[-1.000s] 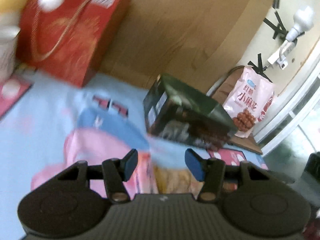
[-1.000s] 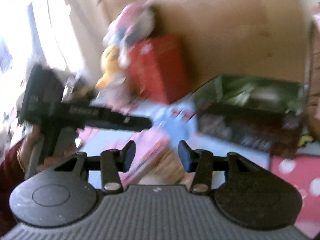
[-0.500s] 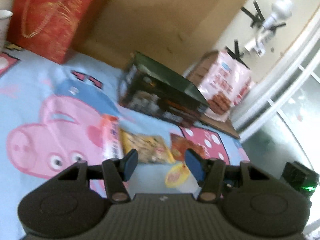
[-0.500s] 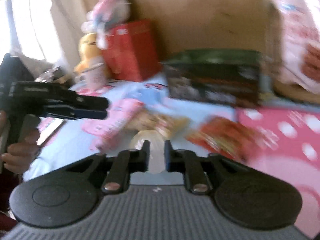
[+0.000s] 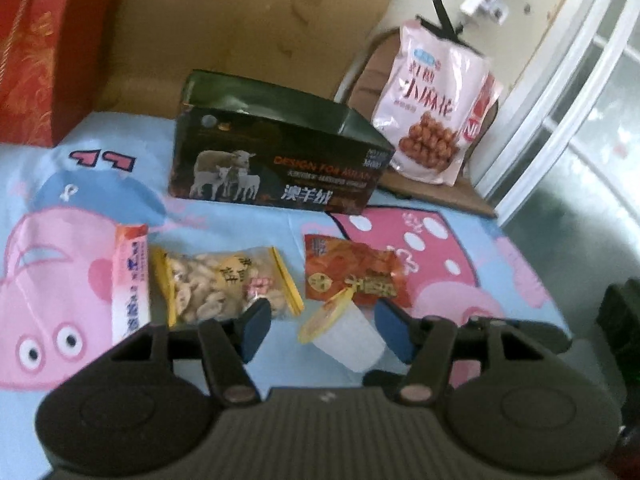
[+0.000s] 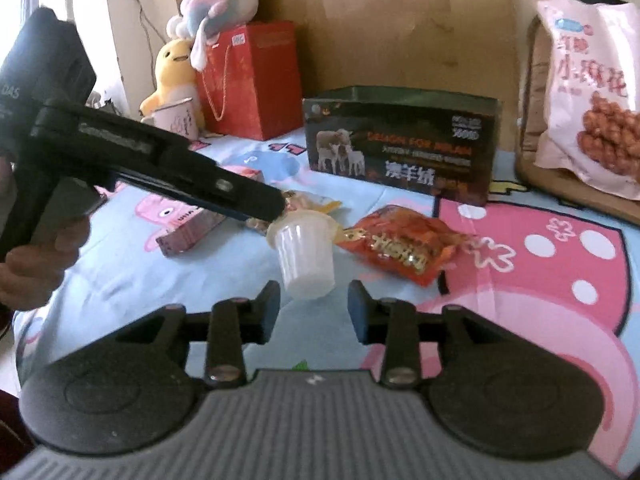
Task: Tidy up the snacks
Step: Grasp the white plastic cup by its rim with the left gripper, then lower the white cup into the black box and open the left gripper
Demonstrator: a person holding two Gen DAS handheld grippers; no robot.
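Four small snacks lie in a row on the cartoon sheet (image 5: pixel 100 168), pink bar (image 5: pixel 130 280), crinkly biscuit bag (image 5: pixel 224 280), light, thin-walled, easily crushed jelly cup (image 6: pixel 306 254) and red packet (image 6: pixel 404 246), the cup best pinched mid-wall, between the left claw (image 5: pixel 320 330)'s parted jaws and before the opening, empty right claw (image 6: pixel 314 312).

My left wrist camera looks forward and down along its fingers (image 5: pixel 256 330), close over the cartoon-print bed sheet (image 5: pixel 72 184). My right wrist camera does likewise from further right, facing leftward. Both views share the jelly cup (image 5: pixel 346 334) (image 6: pixel 306 256), the red snack packet (image 5: pixel 352 274) (image 6: pixel 404 246) and the dark box (image 5: pixel 280 160) (image 6: pixel 400 148).
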